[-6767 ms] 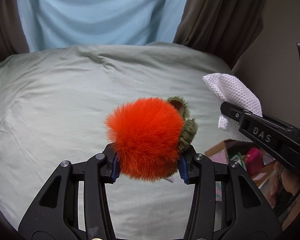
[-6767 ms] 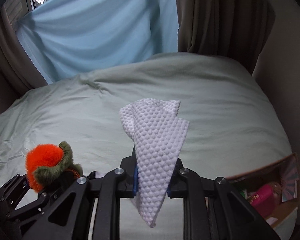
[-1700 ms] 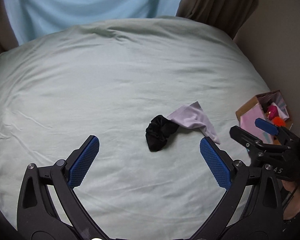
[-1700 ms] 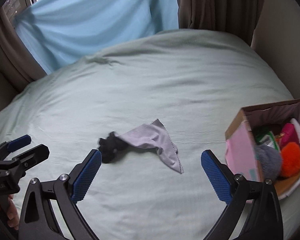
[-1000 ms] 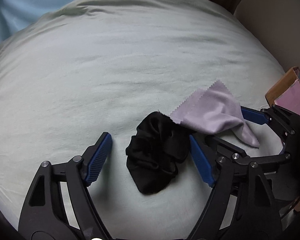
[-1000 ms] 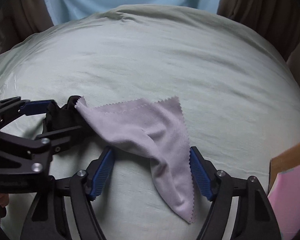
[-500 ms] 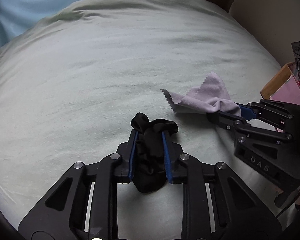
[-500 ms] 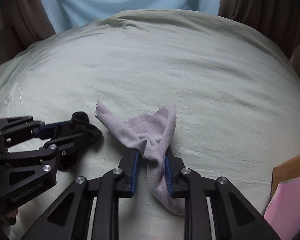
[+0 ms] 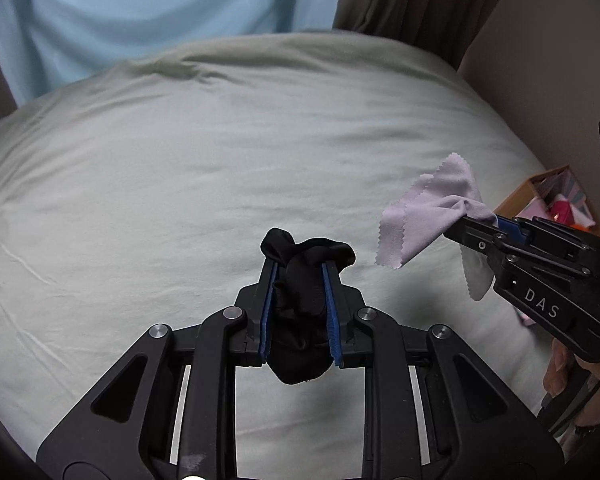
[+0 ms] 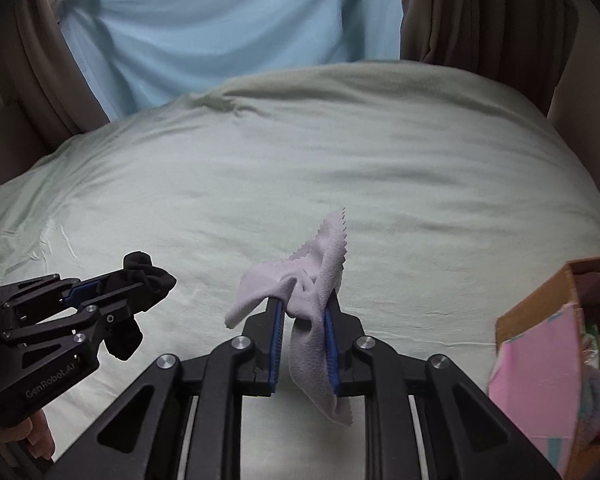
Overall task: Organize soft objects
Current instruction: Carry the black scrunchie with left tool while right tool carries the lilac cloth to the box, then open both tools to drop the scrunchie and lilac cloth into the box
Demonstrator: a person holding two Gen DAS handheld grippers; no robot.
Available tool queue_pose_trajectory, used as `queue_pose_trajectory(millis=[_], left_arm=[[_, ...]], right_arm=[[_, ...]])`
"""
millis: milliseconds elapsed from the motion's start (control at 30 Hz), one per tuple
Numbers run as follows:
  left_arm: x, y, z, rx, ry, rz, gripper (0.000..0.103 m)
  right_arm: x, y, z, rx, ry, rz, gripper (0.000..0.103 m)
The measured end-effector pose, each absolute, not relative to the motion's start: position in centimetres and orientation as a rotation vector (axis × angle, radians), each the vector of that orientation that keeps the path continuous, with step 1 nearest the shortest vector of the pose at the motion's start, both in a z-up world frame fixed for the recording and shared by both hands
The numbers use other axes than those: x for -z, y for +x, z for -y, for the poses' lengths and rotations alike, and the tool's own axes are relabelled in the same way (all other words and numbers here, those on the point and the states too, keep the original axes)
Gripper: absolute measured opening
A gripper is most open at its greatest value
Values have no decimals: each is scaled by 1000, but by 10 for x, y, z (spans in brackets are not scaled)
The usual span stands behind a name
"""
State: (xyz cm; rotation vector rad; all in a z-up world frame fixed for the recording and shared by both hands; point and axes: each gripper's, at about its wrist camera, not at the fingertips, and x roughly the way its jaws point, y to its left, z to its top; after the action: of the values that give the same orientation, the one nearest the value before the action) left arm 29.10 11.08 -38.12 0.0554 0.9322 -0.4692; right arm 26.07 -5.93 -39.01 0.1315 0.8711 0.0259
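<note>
My left tool (image 9: 300, 276) pinched the limp black sock (image 9: 300, 312) mid-bunch; my right tool (image 10: 304, 312) clamped the light, floppy lilac cloth (image 10: 316, 300) likewise.

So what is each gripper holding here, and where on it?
The left gripper pinches the black sock around its bunched middle. The right gripper pinches the lilac cloth near its gathered centre, corners hanging free.

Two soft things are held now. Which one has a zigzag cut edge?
The pale lilac cloth in the right gripper. Its edges are cut in small teeth; the black fabric bundle in the left gripper shows no such edge.
</note>
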Motion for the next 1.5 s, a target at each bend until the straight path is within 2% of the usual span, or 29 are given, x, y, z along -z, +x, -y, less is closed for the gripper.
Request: queue_pose_trajectory(millis=[400,600,767,1100,1500], left_arm=[[248,239,-90,459,5,-841,19],[198,220,-47,494,-5,-809,19],[173,202,5,505,-10,-801,19],[174,167,128,496,-53,-864,19],[243,187,241,458,-22,-1035,19]], right_arm=[[255,193,85,14,212,-805,17],[200,151,131,74,215,-777,17],[177,129,190,110,219,-790,17],[188,116,306,69,190,-873,17],[264,155,412,7,262,-1049,17]])
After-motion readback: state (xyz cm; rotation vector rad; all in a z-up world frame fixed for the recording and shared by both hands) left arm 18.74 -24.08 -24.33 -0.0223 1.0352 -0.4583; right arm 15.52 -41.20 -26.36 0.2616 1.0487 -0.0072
